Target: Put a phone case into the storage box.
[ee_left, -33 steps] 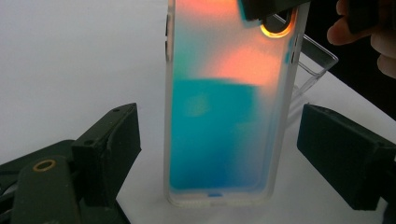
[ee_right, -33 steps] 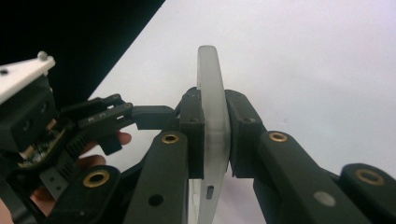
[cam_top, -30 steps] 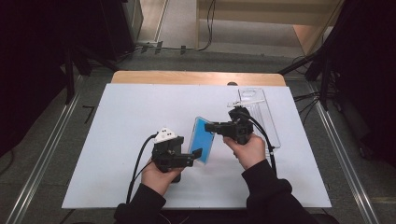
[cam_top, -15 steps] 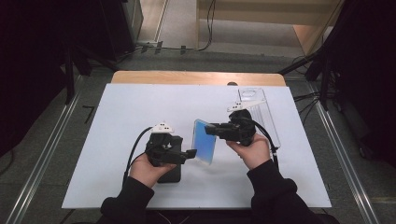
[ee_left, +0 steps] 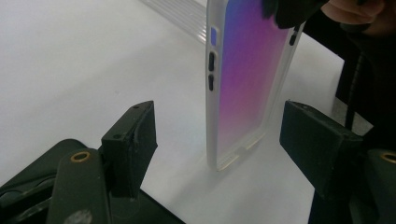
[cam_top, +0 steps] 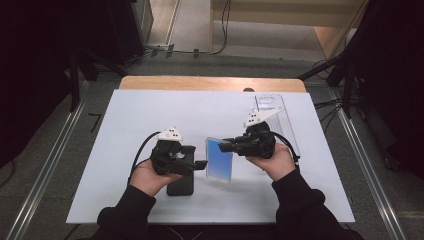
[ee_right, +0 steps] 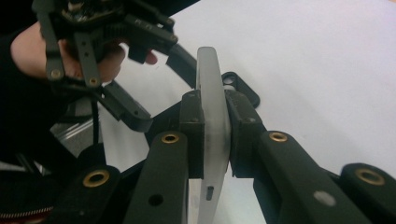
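At the lower left of the high view my left gripper [cam_top: 201, 164] sits over the black phone [cam_top: 181, 181], which lies flat on the white tabletop [cam_top: 125, 120]. Its jaws are spread wide, one block to either side of the case's lower end in the left gripper view, touching nothing.

Just right of that, near the middle of the frame, the phone case [cam_top: 219, 158] stands tilted on its bottom edge, blue in the high view and shading blue to purple up close [ee_left: 247, 70]. My right gripper [cam_top: 227, 145] pinches the case by its upper rim, and in the right gripper view [ee_right: 212, 140] the jaws are pressed flat against both faces of the translucent edge.

I judge the step is fitting the case onto the phone. To do it well I would keep the right-hand pinch firm but near one corner, let the left jaws steady the phone against sliding, and line up the camera cut-out before pressing down.

At the upper right a clear plastic tray [cam_top: 272, 107] lies on the tabletop.
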A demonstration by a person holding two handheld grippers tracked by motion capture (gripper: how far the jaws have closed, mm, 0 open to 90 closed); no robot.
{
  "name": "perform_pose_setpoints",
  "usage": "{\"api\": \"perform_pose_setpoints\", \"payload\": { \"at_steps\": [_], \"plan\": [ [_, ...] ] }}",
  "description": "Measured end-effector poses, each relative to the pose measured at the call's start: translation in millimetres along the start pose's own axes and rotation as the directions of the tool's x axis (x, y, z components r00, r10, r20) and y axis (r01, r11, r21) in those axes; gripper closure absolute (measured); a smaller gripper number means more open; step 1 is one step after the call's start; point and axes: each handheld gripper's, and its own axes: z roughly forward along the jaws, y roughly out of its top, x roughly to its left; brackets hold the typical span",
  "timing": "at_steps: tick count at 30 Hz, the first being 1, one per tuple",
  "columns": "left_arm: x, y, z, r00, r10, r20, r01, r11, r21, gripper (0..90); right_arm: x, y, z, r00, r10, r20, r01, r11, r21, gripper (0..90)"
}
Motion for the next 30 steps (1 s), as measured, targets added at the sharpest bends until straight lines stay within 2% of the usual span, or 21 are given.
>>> {"api": "perform_pose_setpoints", "payload": {
  "at_steps": [3,6,10,13,17,22,24,26,28,30],
  "plan": [
    [0.4,1.9,-1.5,0.9995,-0.010,0.031,0.011,0.9999,-0.006,27.4,1.3,-0.3,-0.2,0.9987,-0.040,-0.033,0.040,0.999,0.004,76.7],
    [0.1,4.1,-2.6,0.9981,0.010,0.060,-0.010,0.9999,-0.009,30.8,2.9,-0.1,0.4,0.9959,-0.074,-0.052,0.075,0.997,0.012,76.7],
    [-0.9,6.5,-2.7,0.9961,0.051,0.072,-0.052,0.9987,0.004,33.9,4.4,-0.1,2.2,0.9906,-0.107,-0.085,0.109,0.994,0.016,76.8],
    [0.3,7.7,-2.3,0.9935,0.066,0.093,-0.067,0.9977,0.007,38.1,5.2,-0.2,3.6,0.9861,-0.125,-0.109,0.128,0.991,0.023,76.7],
    [3.8,9.2,0.3,0.9900,0.041,0.135,-0.045,0.9986,0.027,43.1,5.9,-0.3,5.5,0.9813,-0.130,-0.142,0.136,0.990,0.031,76.7],
    [5.6,12.1,3.4,0.9843,0.056,0.168,-0.064,0.9968,0.048,49.6,8.0,0.2,8.7,0.9757,-0.141,-0.167,0.149,0.988,0.035,76.7],
    [6.8,12.1,4.2,0.9791,0.053,0.196,-0.064,0.9965,0.053,53.7,8.4,0.4,9.3,0.9729,-0.143,-0.182,0.152,0.988,0.035,76.7],
    [8.0,12.1,5.0,0.9728,0.031,0.230,-0.049,0.9960,0.075,59.8,8.8,0.6,9.5,0.9703,-0.140,-0.197,0.149,0.988,0.033,76.7],
    [7.7,11.5,5.7,0.9654,0.044,0.257,-0.065,0.9950,0.075,64.5,9.2,0.7,10.0,0.9668,-0.141,-0.213,0.150,0.988,0.029,76.7],
    [6.5,11.2,5.6,0.9621,0.057,0.267,-0.076,0.9951,0.063,68.8,9.8,0.9,11.3,0.9634,-0.140,-0.229,0.151,0.988,0.030,76.7]
  ]
}}
